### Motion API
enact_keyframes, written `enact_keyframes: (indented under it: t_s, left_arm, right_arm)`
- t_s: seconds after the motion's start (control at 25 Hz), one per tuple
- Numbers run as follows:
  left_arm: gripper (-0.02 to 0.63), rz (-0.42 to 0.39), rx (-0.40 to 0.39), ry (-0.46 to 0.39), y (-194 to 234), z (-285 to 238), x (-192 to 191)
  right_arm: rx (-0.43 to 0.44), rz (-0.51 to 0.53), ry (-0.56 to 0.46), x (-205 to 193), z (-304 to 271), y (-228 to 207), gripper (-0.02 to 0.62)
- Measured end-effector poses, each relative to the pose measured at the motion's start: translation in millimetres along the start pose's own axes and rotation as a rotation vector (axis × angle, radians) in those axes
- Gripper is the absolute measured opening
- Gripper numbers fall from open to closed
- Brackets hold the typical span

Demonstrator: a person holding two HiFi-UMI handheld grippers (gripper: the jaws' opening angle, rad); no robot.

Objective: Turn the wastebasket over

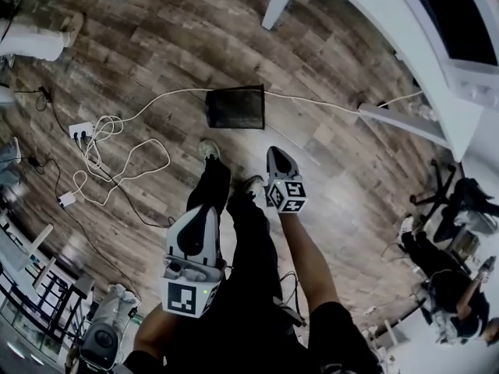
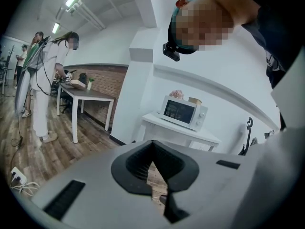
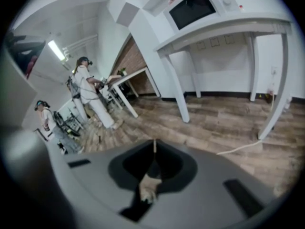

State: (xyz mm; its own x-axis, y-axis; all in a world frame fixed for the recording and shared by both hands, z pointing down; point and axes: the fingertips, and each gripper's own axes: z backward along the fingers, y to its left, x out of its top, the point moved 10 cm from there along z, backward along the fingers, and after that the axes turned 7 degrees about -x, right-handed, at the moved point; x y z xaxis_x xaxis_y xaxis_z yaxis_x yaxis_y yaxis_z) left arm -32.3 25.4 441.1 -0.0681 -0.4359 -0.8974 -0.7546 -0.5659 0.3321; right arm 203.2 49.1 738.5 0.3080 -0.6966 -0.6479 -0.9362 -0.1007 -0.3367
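Wastebasket (image 1: 235, 107) lies on the floor (image 1: 156, 53) at twelve o'clock, well apart from left tongs (image 1: 204, 213) and right tongs (image 1: 279, 156), both closed and empty, probably because it is not yet within reach.

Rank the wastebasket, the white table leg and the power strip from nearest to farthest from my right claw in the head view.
1. the wastebasket, just ahead of the right claw
2. the white table leg, farther ahead, at the top of the view
3. the power strip, far off at the left
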Motion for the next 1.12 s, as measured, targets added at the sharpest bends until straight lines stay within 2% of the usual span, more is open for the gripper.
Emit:
enact_keyframes:
  t_s: [0.24, 0.36, 0.68, 1.12]
  left_arm:
    - [0.034, 0.0, 0.002, -0.009, 11, -10, -25]
    - [0.034, 0.004, 0.006, -0.006, 20, -10, -35]
    - [0.034, 0.015, 0.026, -0.012, 41, -31, -65]
    - [0.034, 0.027, 0.038, 0.008, 58, -48, -100]
  right_arm:
    - [-0.012, -0.005, 0.057, -41, -44, -26, 0.043]
    - [-0.015, -0.006, 0.089, -57, -70, -34, 0.106]
    - [-0.05, -0.002, 0.166, -97, -133, -75, 0.118]
    - [-0.059, 0.054, 0.35, -152, -195, -114, 0.152]
